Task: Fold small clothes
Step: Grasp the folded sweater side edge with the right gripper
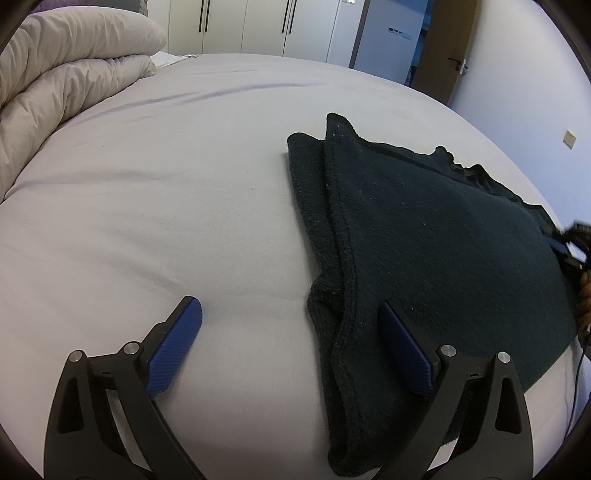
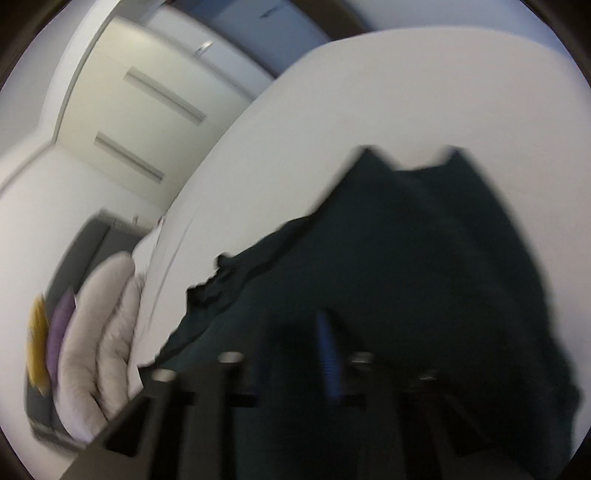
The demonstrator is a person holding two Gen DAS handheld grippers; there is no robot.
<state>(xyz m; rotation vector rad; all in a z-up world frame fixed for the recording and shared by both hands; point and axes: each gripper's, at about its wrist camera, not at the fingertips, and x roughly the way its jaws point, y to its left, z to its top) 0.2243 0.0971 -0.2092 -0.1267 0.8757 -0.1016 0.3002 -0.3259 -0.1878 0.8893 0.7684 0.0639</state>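
A dark green knitted garment [image 1: 424, 236] lies folded on the pale sheet of the bed [image 1: 166, 184], on the right of the left wrist view. My left gripper [image 1: 291, 310] is open and empty, low over the sheet, with its right blue finger [image 1: 406, 347] over the garment's near edge and its left finger [image 1: 177, 339] over bare sheet. In the blurred right wrist view the garment [image 2: 424, 258] fills the centre. My right gripper [image 2: 295, 332] appears shut on a fold of it, tilted. It also shows at the far right of the left wrist view [image 1: 576, 236].
A folded beige duvet [image 1: 55, 85] sits at the bed's far left, also in the right wrist view [image 2: 107, 332] with purple and yellow cushions. White wardrobes [image 1: 258, 26] and a door [image 1: 443, 48] stand beyond the bed. A cable [image 1: 576, 387] hangs at right.
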